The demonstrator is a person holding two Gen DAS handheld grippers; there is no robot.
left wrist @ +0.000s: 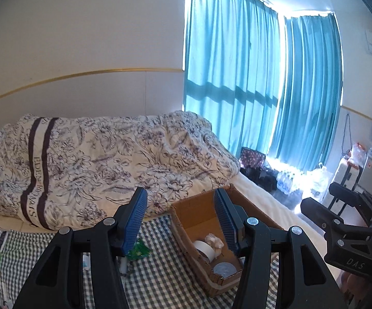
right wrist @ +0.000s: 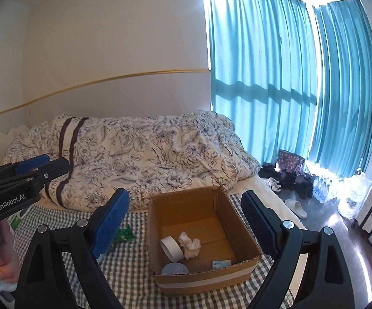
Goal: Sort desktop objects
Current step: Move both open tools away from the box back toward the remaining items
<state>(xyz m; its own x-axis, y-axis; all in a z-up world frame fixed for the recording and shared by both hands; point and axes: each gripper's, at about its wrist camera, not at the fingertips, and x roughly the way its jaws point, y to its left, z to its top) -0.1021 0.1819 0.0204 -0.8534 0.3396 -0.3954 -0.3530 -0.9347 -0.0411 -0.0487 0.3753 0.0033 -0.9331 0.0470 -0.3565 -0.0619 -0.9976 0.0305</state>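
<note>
Inside cardboard box point(right wrist: 240, 228): tape roll point(right wrist: 170, 247), crumpled tissue point(right wrist: 191, 244), round lid point(right wrist: 174, 268). Outside, green packet point(right wrist: 124, 234) left on checked cloth point(right wrist: 124, 273). Left gripper point(left wrist: 179, 221) and right gripper point(right wrist: 186, 221) spread wide, empty.

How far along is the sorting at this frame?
Partly done. The cardboard box already holds a tape roll, crumpled tissue, a round lid and a small packet. Nothing is in hand: the left tool and right tool are both open and empty. Left: the green packet on the checked cloth.
</note>
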